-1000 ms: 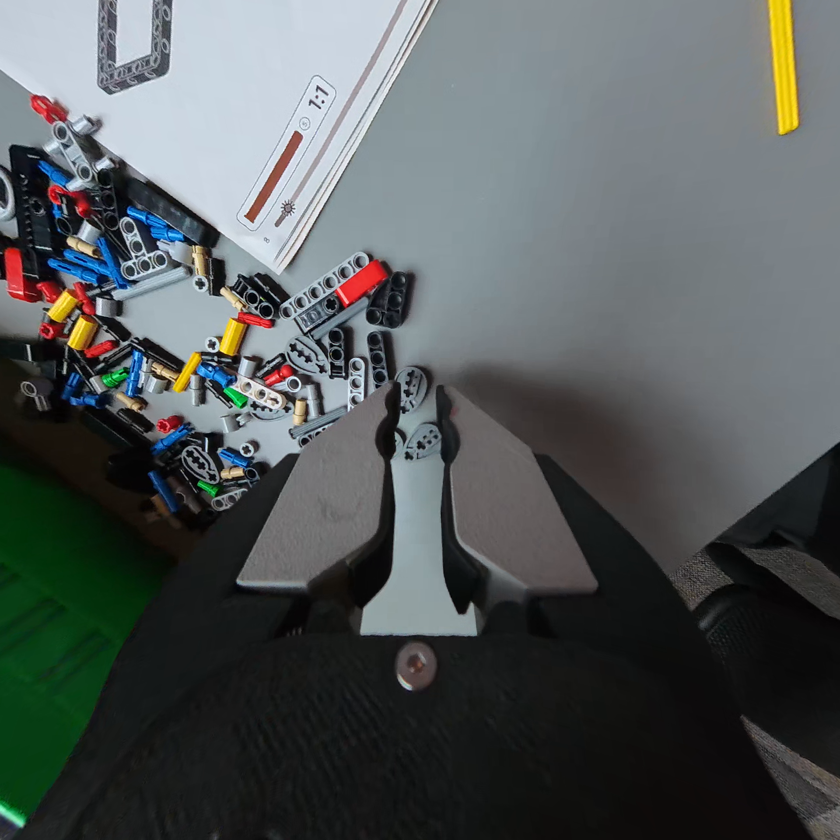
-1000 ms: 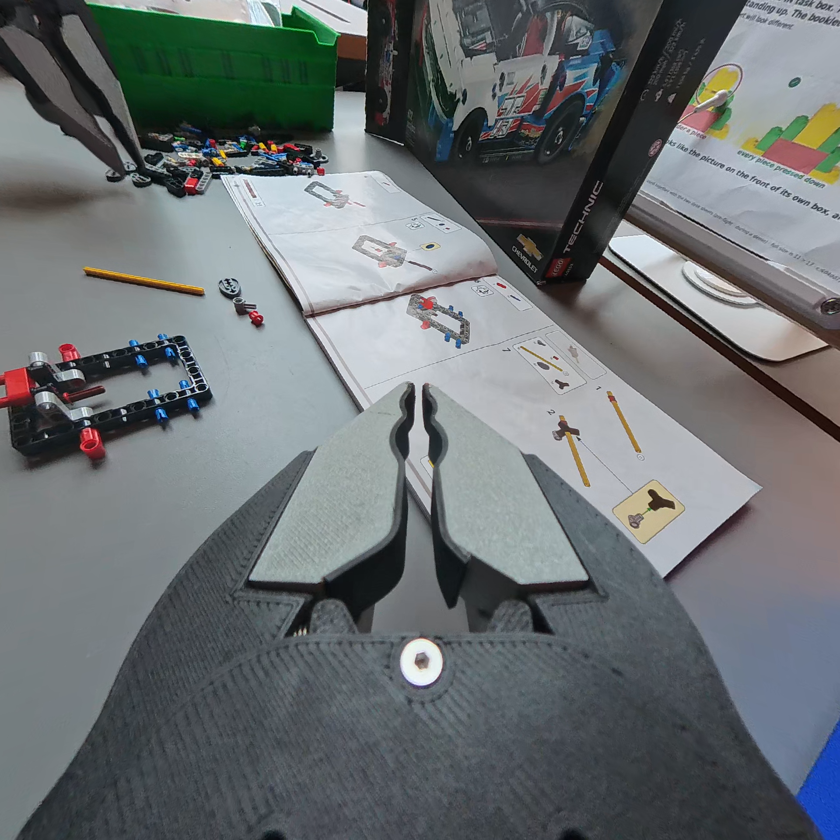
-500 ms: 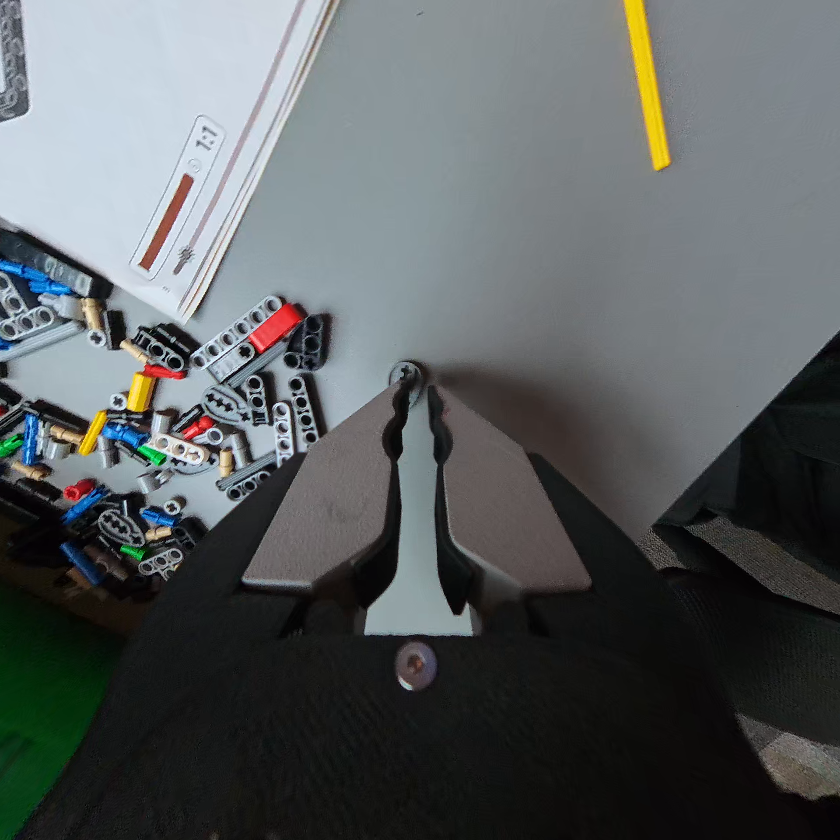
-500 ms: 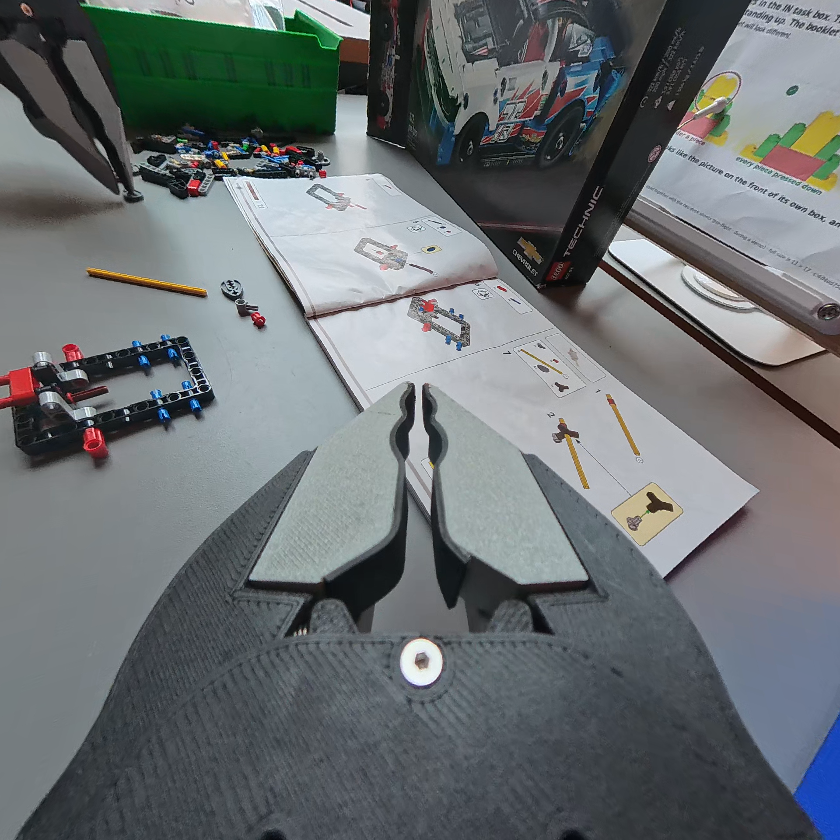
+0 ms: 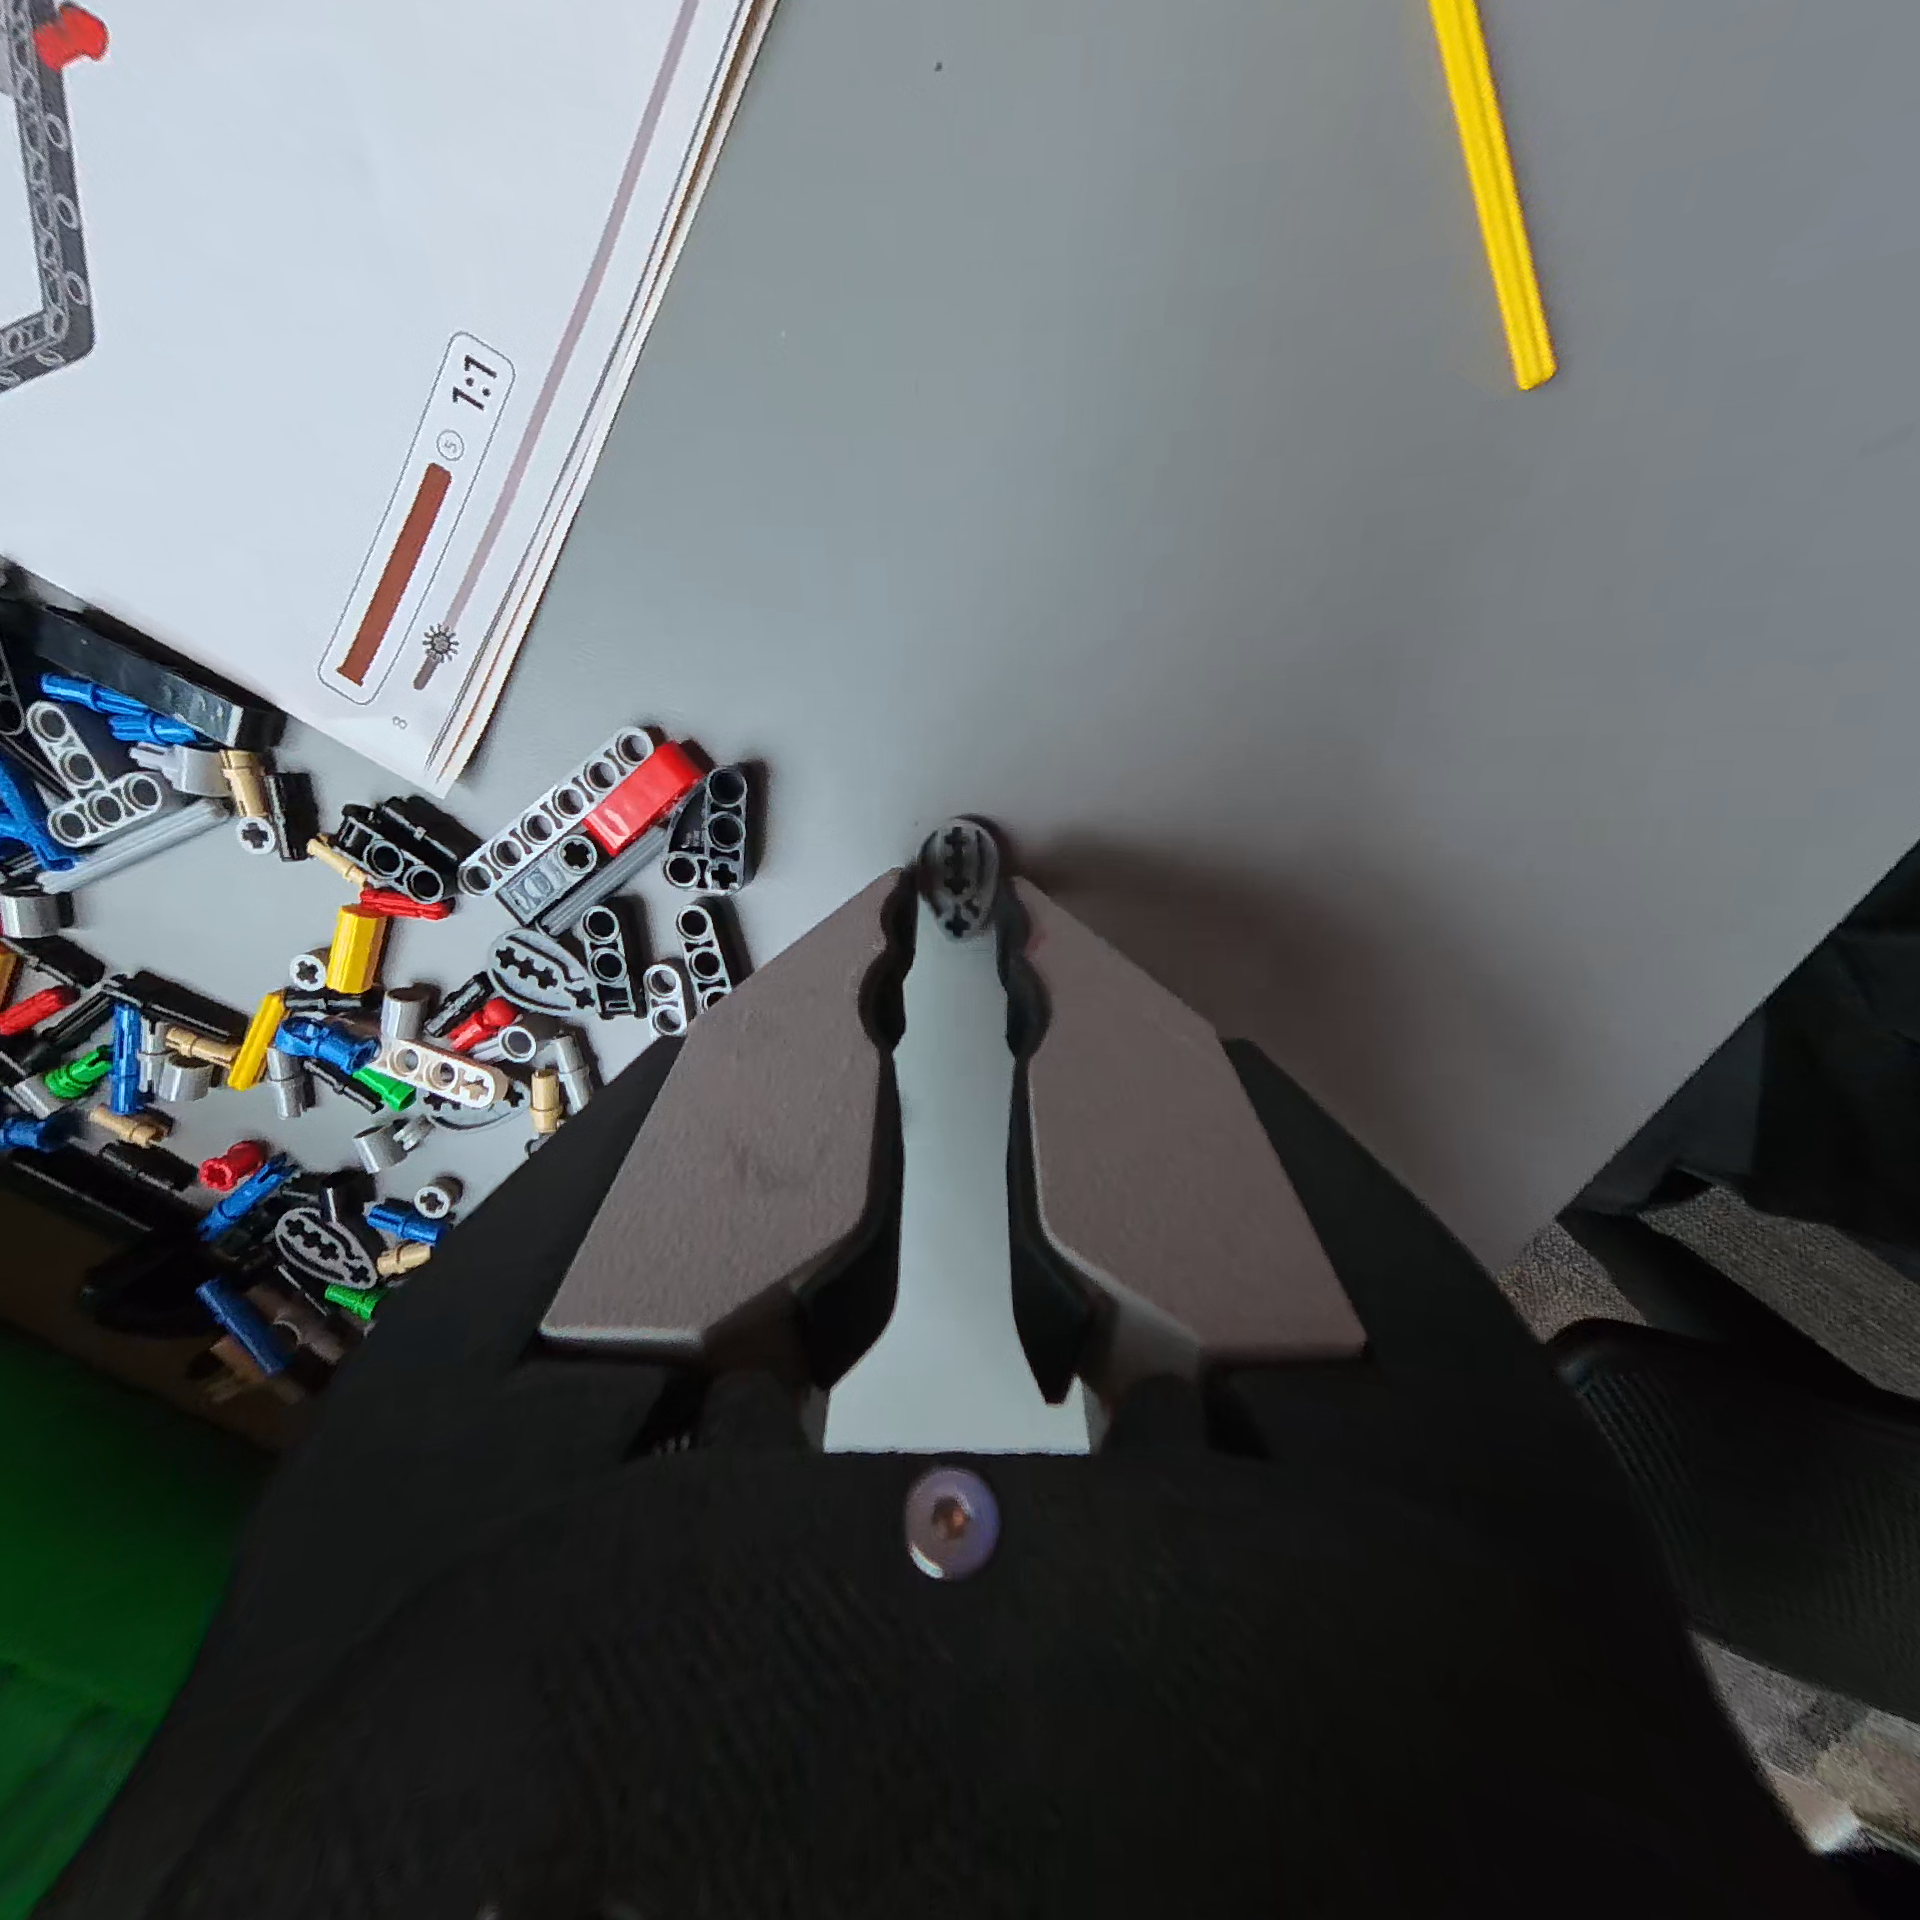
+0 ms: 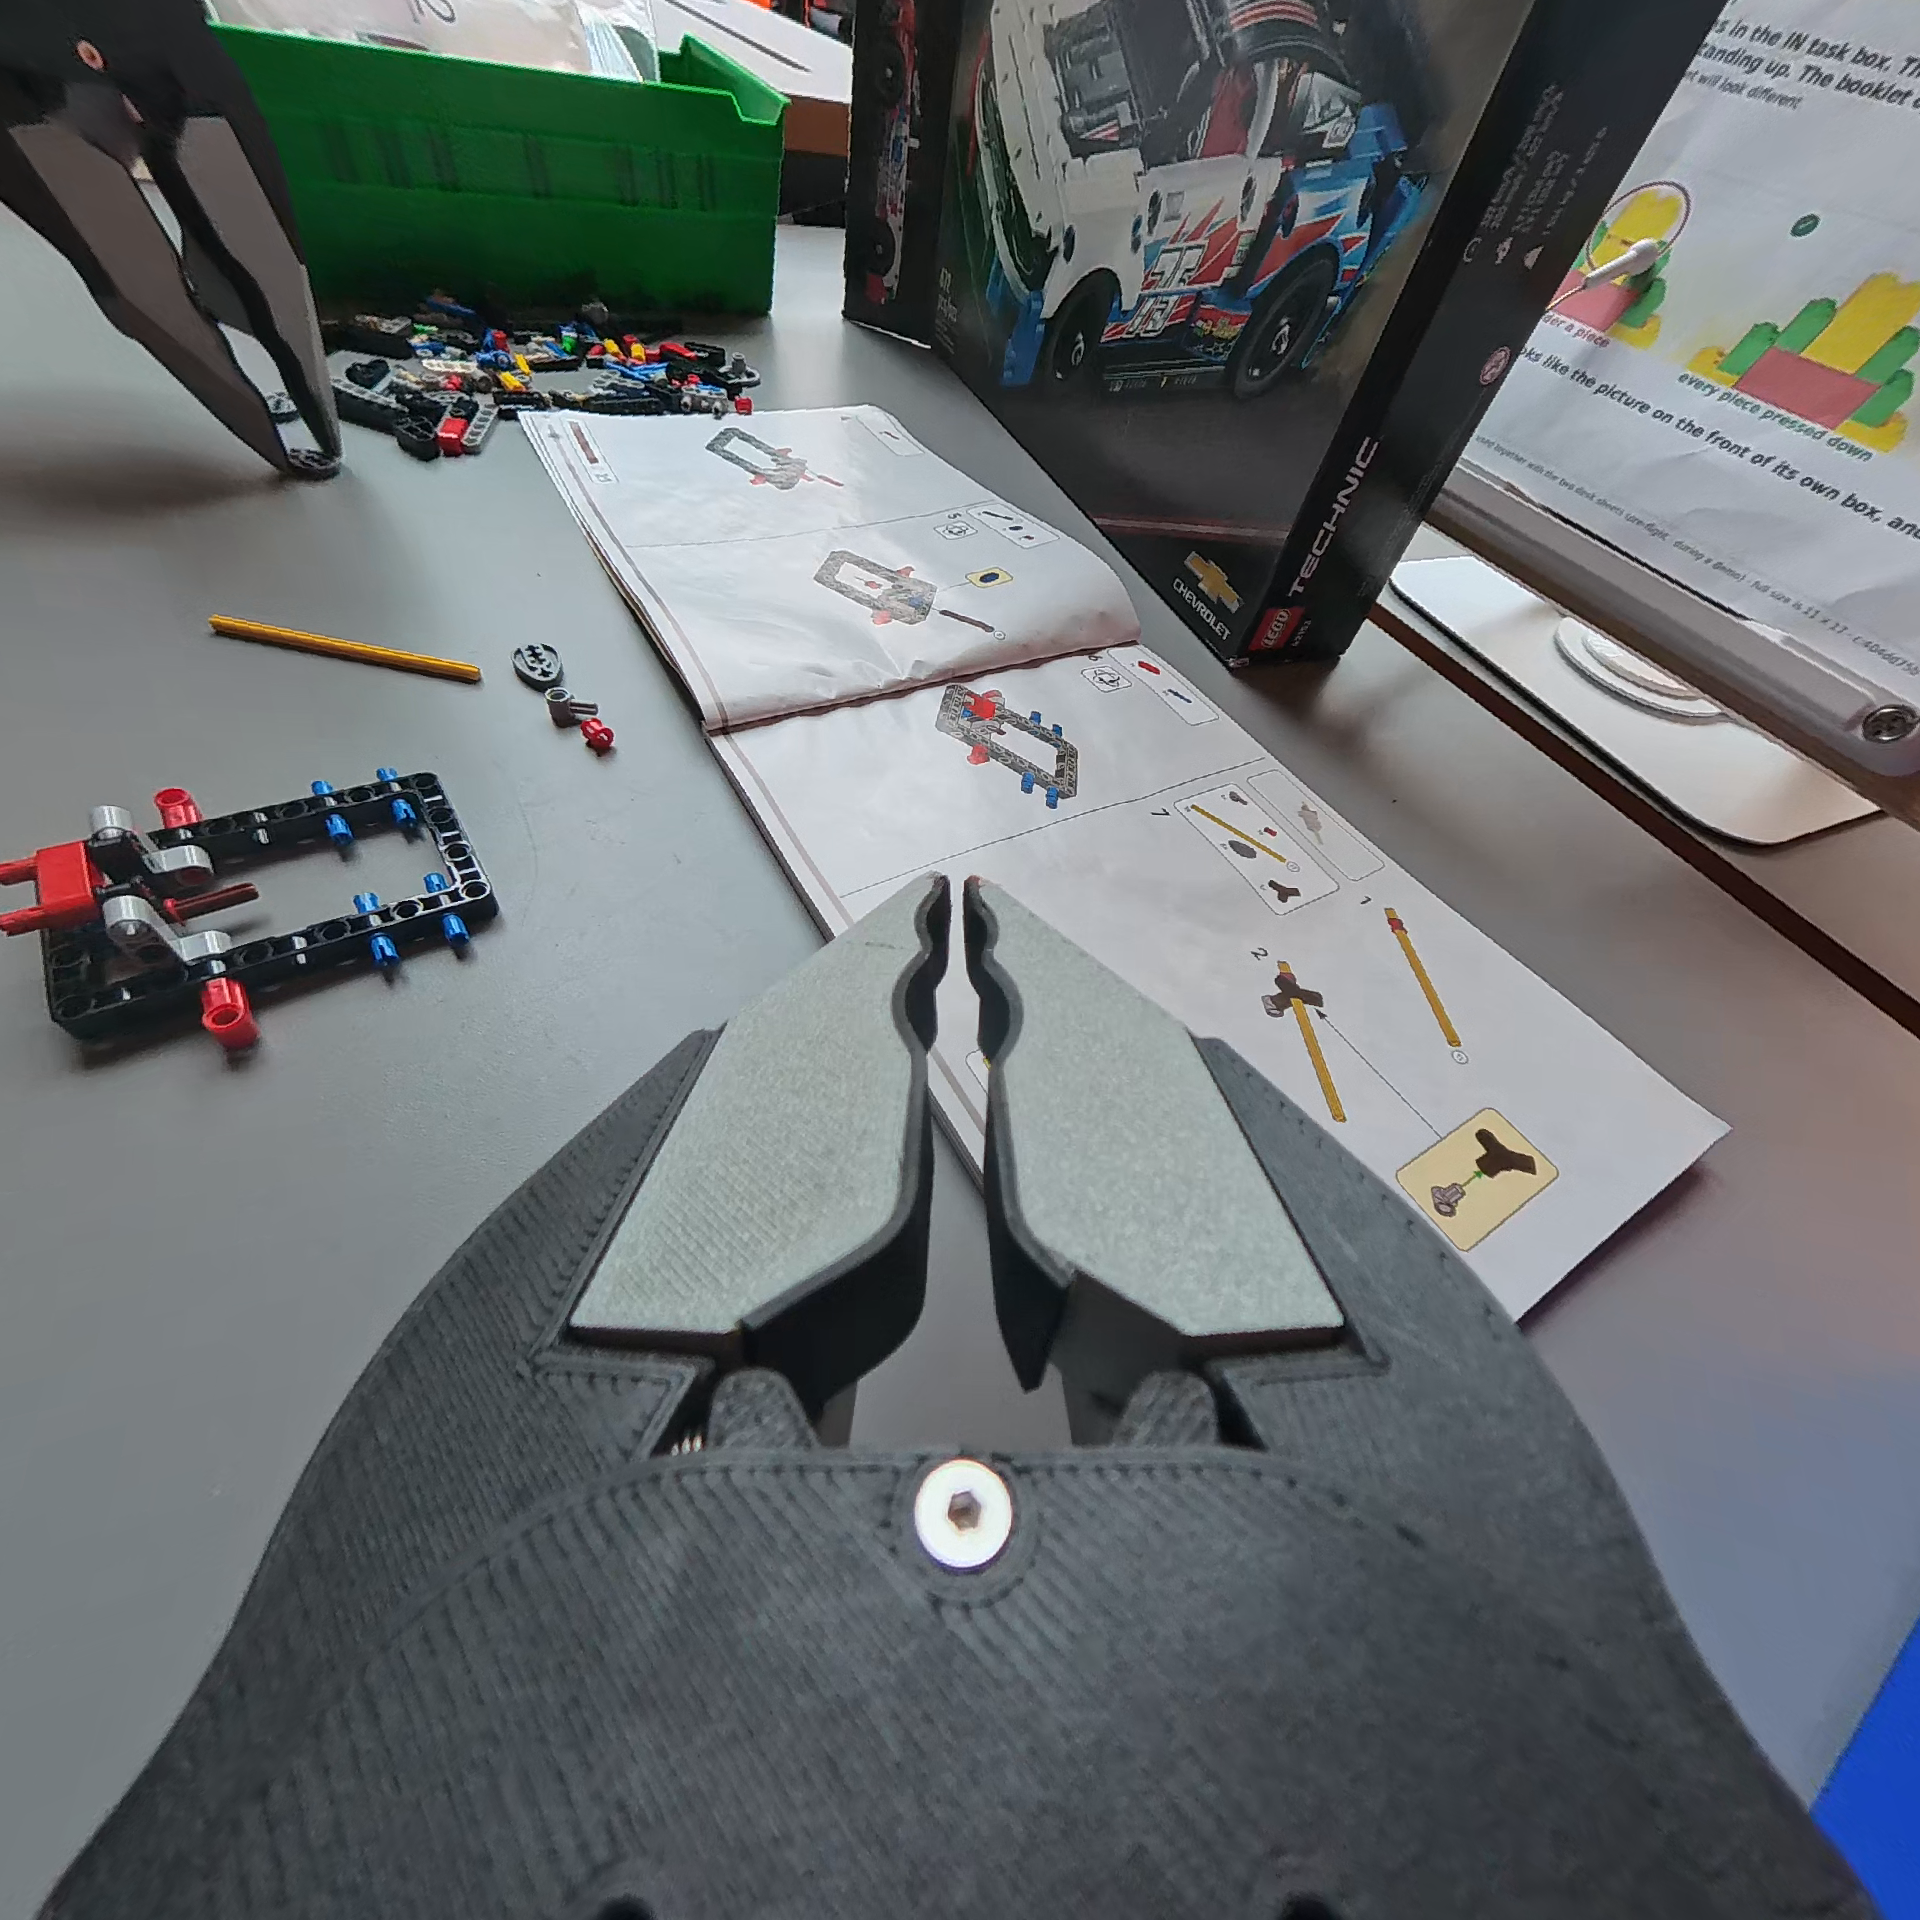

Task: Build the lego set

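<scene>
While left gripper [image 5: 961, 883] pinches grey oval piece [image 5: 960, 878], right gripper [image 6: 956, 894] nearly closed, empty.

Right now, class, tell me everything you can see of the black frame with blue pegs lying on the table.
The black frame is a rectangle of plastic beams with rows of holes, open in the middle. Blue pegs stick out along both long sides. Red and grey pieces are fixed at its left end. It lies flat on the grey table, left of the booklet, and no claw touches it.

Bare table [image 6: 436, 1195] between frame [image 6: 260, 904] and booklet [image 6: 1039, 727]
</scene>
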`<state>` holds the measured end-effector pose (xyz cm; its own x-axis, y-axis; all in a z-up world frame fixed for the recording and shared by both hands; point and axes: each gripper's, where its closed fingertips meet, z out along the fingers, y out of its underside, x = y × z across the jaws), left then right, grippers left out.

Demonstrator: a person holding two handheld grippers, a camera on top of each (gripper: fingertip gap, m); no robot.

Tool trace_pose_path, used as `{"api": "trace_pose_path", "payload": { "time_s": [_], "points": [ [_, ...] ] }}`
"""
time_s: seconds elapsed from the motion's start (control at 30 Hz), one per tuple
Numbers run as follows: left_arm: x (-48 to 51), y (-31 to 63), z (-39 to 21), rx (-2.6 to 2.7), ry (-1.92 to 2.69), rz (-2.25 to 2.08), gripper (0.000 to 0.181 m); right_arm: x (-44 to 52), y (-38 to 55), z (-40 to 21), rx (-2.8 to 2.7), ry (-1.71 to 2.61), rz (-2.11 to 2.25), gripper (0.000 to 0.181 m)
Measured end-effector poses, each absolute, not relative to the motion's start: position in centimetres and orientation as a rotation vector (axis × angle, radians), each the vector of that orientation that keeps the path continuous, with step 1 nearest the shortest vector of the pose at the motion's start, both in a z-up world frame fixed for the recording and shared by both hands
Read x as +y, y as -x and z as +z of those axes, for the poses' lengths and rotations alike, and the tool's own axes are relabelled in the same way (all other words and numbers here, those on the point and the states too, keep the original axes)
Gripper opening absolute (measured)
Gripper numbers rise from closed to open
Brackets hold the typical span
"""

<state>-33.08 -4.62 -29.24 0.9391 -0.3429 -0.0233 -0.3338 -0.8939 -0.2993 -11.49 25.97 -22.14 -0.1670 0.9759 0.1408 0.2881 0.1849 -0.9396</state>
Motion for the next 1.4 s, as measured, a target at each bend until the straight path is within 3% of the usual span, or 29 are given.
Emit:
{"api": "trace_pose_path", "payload": {
  "time_s": [0.67, 1.0, 1.17, 1.4],
  "points": [
    [6.7, 24.2, -29.2, 0.734, 2.644, -0.181, 0.016, 25.8, 11.4, -22.0, -1.621, 1.216, 1.023, 0.0],
    [-2.6, 32.5, -25.0, 0.44, 2.714, 0.066, 0.017, 25.6, 11.4, -21.9, -1.628, 1.208, 1.022, 0.0],
    [-9.2, 37.3, -26.2, 0.189, 2.8, 0.103, 0.02, 25.4, 11.6, -22.3, -1.647, 1.207, 1.019, 0.0],
    [-9.8, 37.3, -28.3, 0.204, 2.816, 0.063, 0.019, 25.6, 11.6, -22.4, -1.639, 1.223, 1.008, 0.0]
  ]
}}
